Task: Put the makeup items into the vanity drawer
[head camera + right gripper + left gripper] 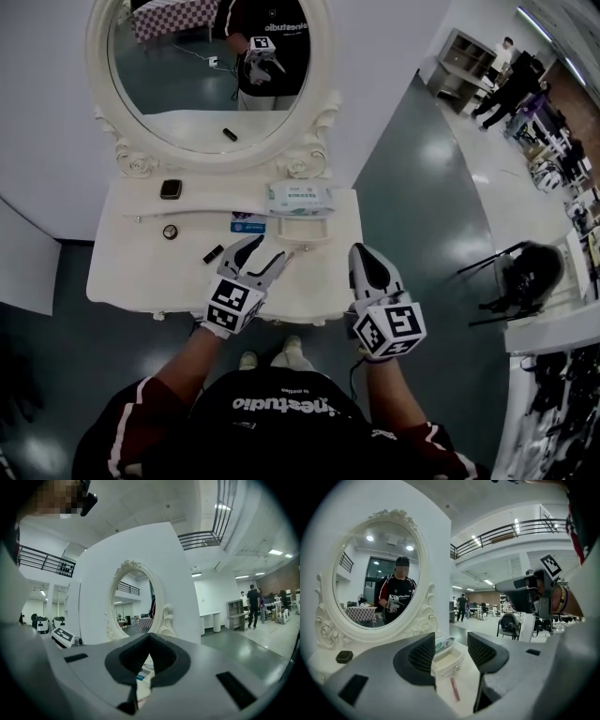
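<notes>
My left gripper (pixel 270 249) (pixel 451 652) hangs open over the front of the white vanity top (pixel 131 272), with nothing between its jaws. In the left gripper view a thin pink-red stick (pixel 454 689) lies on the top just below and ahead of the jaws. Beyond the stick is the small open drawer (pixel 305 234) (pixel 448 661), pale inside. A black lipstick tube (pixel 214 253), a small round pot (pixel 170 232) and a black compact (pixel 170 188) (pixel 344 656) lie to the left. My right gripper (pixel 364 253) (pixel 150 641) is shut and empty, off the vanity's front right corner.
A wipes pack (pixel 300 199) (pixel 444 642) and a blue-white packet (pixel 248 223) lie behind the drawer. The oval mirror (pixel 211 66) stands at the back against the wall. A black chair (pixel 530 272) is on the right, and people stand far off (pixel 511 80).
</notes>
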The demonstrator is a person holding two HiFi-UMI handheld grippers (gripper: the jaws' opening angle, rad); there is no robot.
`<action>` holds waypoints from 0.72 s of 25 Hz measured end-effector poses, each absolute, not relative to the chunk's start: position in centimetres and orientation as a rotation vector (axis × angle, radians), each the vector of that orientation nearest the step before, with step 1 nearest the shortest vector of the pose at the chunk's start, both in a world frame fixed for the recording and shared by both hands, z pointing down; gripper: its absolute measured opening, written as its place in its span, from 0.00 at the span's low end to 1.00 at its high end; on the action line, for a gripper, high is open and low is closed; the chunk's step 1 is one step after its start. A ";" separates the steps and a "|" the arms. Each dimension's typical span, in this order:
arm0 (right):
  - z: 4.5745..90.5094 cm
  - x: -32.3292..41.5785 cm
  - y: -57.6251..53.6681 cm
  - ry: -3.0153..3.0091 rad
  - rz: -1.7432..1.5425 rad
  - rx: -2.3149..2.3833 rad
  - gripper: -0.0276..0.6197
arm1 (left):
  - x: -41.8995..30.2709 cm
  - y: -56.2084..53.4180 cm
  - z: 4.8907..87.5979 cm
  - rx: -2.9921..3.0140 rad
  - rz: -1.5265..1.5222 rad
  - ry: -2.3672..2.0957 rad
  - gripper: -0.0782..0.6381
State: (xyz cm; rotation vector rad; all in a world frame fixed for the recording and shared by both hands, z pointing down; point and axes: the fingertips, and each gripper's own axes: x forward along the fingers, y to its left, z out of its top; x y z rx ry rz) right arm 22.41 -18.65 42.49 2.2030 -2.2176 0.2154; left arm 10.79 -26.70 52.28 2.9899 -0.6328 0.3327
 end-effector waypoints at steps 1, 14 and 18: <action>42.7 22.6 -18.7 -2.217 0.217 2.199 0.05 | 11.2 -26.6 53.0 2.988 0.356 -0.626 0.40; 45.0 25.3 -19.6 -2.226 0.272 2.172 0.05 | 15.1 -26.8 63.2 2.897 0.627 -0.617 0.40; 45.3 25.9 -19.9 -2.250 0.280 2.149 0.05 | 15.4 -26.8 66.5 2.853 0.714 -0.640 0.40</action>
